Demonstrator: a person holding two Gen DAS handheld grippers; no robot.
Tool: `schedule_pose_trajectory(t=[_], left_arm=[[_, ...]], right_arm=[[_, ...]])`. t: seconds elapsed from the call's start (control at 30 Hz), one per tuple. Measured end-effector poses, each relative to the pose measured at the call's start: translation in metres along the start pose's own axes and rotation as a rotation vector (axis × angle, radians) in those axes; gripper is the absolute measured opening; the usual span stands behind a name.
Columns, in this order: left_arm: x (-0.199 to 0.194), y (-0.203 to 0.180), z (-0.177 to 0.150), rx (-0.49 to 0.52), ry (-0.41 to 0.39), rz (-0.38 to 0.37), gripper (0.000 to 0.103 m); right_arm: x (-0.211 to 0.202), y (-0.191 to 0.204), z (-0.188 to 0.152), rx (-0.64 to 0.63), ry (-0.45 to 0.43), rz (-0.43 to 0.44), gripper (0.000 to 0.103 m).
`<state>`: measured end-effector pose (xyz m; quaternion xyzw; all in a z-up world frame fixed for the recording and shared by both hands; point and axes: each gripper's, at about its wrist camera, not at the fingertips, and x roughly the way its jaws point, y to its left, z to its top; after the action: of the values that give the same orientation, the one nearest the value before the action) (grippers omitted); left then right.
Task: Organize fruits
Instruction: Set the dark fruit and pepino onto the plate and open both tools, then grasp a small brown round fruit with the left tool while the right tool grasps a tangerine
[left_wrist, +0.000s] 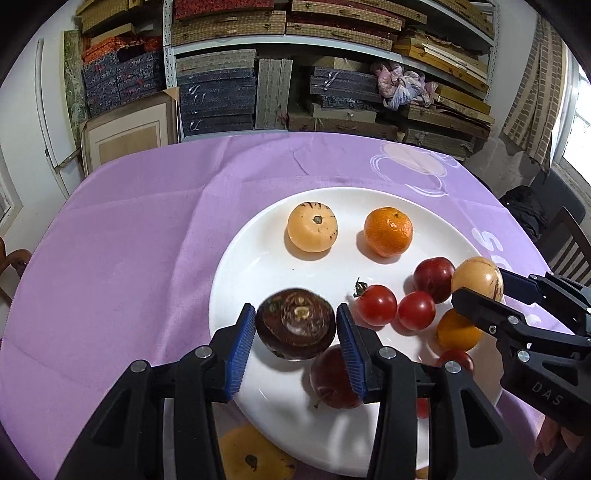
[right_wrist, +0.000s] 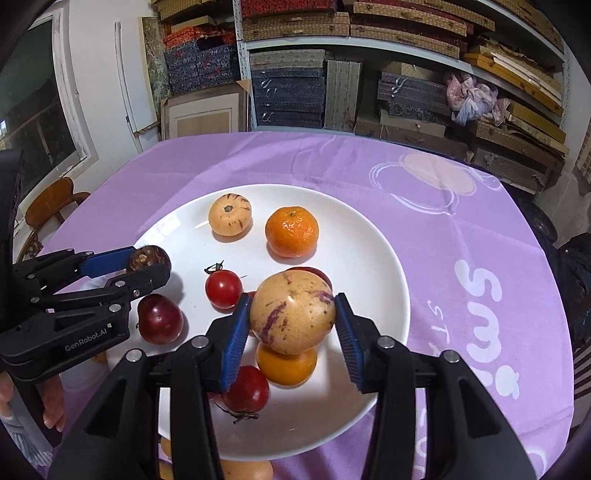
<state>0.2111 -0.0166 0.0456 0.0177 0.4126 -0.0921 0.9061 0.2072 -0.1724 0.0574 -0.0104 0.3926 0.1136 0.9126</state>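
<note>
Left gripper (left_wrist: 295, 328) clamping a dark brown water chestnut (left_wrist: 295, 325) above a white plate (left_wrist: 258, 266); right gripper (left_wrist: 480, 288) gripping a pale streaked pepino melon (left_wrist: 476, 275); tangerine (left_wrist: 388, 230), cherry tomatoes (left_wrist: 376, 304) on plate; purple tablecloth (left_wrist: 147, 240)

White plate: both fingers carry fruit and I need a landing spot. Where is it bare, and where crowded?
On the white plate, the widest bare patch is the right side, between the mandarin and the rim. A smaller one lies left of centre, between the striped pale fruit and the dark plum. The near centre, around the cherry tomato, is crowded.
</note>
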Motion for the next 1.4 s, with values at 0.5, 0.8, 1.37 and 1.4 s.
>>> schedule_pose_trajectory(t=[0.5,0.8,1.37,1.4], left_arm=[[-0.09,-0.017,-0.048,0.098,-0.097,-0.023,0.07],[-0.089,-0.057,-0.131,0.159,-0.028,-0.105,0.07],[-0.06,-0.071,-0.134,0.139,0.026,-0.149,0.07],[-0.058,-0.071,-0.134,0.132,0.029,-0.153,0.07]], right_arm=[[-0.125,-0.004,-0.041,-0.03,-0.194,0.064,0.062],[-0.166,-0.013,-0.142,0.027,-0.203,0.128,0.065],[-0.141,0.001,-0.176,0.002,-0.107,0.177,0.065],[-0.141,0.001,-0.175,0.001,-0.105,0.179,0.065]])
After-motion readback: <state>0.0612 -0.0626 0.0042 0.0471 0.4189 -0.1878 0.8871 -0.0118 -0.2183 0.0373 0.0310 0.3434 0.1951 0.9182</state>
